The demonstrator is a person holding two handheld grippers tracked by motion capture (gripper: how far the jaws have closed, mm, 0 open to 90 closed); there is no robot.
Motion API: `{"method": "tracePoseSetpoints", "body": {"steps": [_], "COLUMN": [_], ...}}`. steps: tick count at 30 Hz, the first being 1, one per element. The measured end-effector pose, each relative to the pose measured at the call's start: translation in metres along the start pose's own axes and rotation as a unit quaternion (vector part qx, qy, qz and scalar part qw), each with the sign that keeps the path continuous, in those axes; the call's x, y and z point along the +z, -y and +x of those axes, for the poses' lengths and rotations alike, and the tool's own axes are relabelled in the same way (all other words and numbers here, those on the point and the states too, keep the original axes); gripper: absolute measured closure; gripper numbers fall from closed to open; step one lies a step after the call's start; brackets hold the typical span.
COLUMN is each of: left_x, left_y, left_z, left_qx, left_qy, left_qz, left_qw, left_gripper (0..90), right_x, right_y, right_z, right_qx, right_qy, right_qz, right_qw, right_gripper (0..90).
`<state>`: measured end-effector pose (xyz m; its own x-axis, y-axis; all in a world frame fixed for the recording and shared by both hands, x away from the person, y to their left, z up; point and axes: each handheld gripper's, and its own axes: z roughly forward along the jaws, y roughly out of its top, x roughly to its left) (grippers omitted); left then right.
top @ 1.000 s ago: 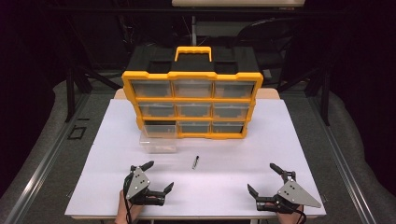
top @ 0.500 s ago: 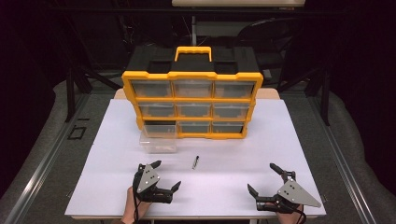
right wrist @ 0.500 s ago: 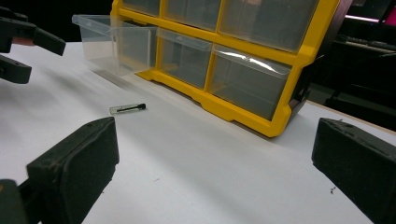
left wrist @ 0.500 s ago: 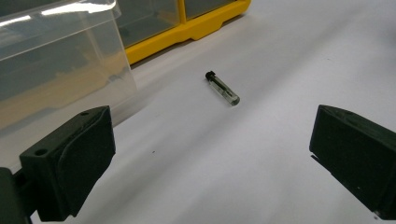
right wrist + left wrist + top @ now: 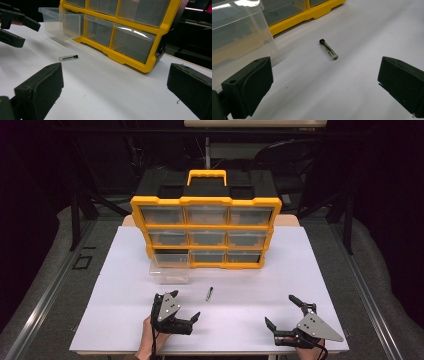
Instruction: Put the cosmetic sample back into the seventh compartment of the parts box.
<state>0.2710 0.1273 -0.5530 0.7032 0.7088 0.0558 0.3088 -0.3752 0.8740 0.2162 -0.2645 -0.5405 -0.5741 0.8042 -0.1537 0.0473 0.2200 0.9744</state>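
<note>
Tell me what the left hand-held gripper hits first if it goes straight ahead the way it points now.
Probably the small glass vial lying on the white table: it sits between the open jaws of the left hand-held gripper, with bare table before it.

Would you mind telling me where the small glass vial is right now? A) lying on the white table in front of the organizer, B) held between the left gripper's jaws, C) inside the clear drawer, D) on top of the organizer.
A: the vial lies flat on the white table, apart from the clear drawer and ahead of the open left gripper.
</note>
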Motion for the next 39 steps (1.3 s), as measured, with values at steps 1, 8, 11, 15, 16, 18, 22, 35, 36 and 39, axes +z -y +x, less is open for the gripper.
{"method": "tracePoseSetpoints", "body": {"steps": [1,8,11,15,16,18,22,35,36,39], "left_x": [0.001,0.01,0.013,0.019,0.021,0.025,0.031,0.051,0.052,0.057], "left_y": [-0.001,-0.007,-0.01,-0.013,-0.014,-0.016,-0.018,-0.028,-0.029,-0.03], "left_z": [0.0,-0.005,-0.008,-0.01,-0.011,-0.012,-0.016,-0.022,-0.023,-0.024], "left_qx": [0.0,-0.003,-0.001,-0.002,-0.003,-0.002,-0.005,-0.013,-0.014,-0.017], "left_qy": [0.0,-0.005,-0.004,-0.005,-0.005,-0.004,-0.015,-0.036,-0.037,-0.033], "left_qz": [0.002,0.01,0.014,0.02,0.022,0.026,0.032,0.059,0.06,0.069], "left_qw": [1.0,0.9999,0.9999,0.9998,0.9997,0.9996,0.9994,0.9975,0.9974,0.997], "left_gripper": [0.0,0.0,0.0,0.0,0.0,0.0,0.0,0.4,0.3,0.4], "right_x": [0.0,0.0,0.0,0.001,0.001,0.001,0.002,0.003,0.003,0.003], "right_y": [0.0,0.0,0.0,0.001,0.001,0.001,0.002,0.002,0.002,0.002], "right_z": [0.0,0.0,-0.001,-0.001,-0.001,0.0,-0.001,-0.001,-0.001,-0.001], "right_qx": [0.0,0.001,0.001,0.002,0.002,0.003,0.003,0.003,0.003,0.003], "right_qy": [0.0,0.0,-0.001,-0.002,-0.002,-0.003,-0.007,-0.01,-0.01,-0.01], "right_qz": [0.0,0.001,0.002,0.003,0.003,0.004,0.009,0.012,0.012,0.013], "right_qw": [1.0,1.0,1.0,1.0,1.0,1.0,0.9999,0.9999,0.9999,0.9999], "right_gripper": [0.0,0.0,0.1,0.0,0.0,0.0,0.0,0.0,0.0,0.0]}}
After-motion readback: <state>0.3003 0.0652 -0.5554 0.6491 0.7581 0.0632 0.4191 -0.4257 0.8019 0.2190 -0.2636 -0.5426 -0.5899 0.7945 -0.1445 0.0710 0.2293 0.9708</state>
